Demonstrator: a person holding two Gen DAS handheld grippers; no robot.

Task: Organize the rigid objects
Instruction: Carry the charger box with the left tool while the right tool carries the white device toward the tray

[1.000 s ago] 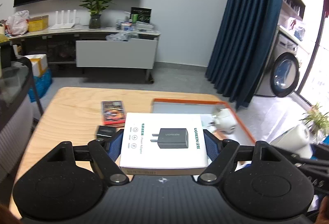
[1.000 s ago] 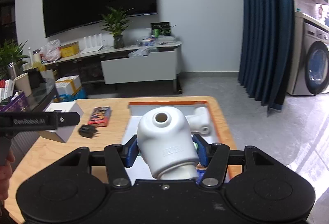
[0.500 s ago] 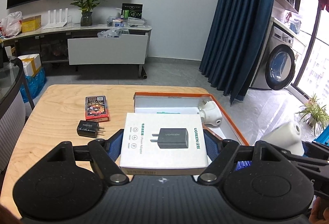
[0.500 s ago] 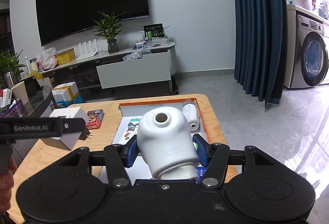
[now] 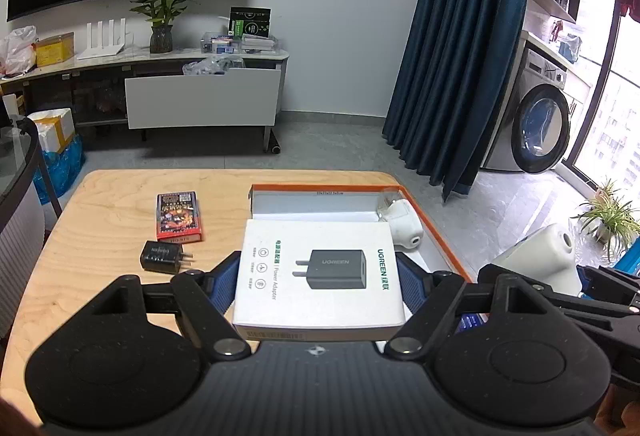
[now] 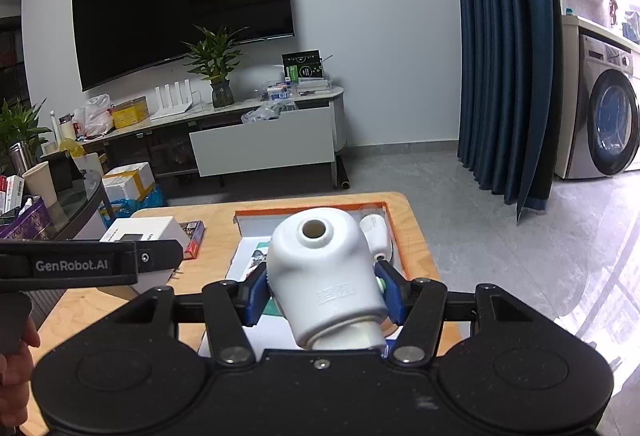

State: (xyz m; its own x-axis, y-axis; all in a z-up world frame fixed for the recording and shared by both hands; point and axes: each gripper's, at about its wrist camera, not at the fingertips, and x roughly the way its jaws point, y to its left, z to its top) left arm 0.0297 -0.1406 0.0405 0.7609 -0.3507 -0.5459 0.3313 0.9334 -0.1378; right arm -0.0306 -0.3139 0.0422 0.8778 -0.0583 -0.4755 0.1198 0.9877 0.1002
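Left claw (image 5: 318, 276) gripping one flat white cardboard box (image 5: 318, 270), right claw (image 6: 322, 292) gripping one rounded white plastic fitting (image 6: 324, 276), second fitting (image 5: 402, 222) inside orange-rimmed tray (image 5: 324, 189) on pale wood desk (image 5: 104, 236)

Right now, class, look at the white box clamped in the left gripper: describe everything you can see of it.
The white UGREEN power adapter box is a flat cardboard carton, closed and undamaged as far as it shows. Its lid carries a picture of a black plug-in charger, green lettering and three small round icons. It is held roughly level above the wooden table, in front of the orange-rimmed tray, with the left gripper clamped on its two long sides.
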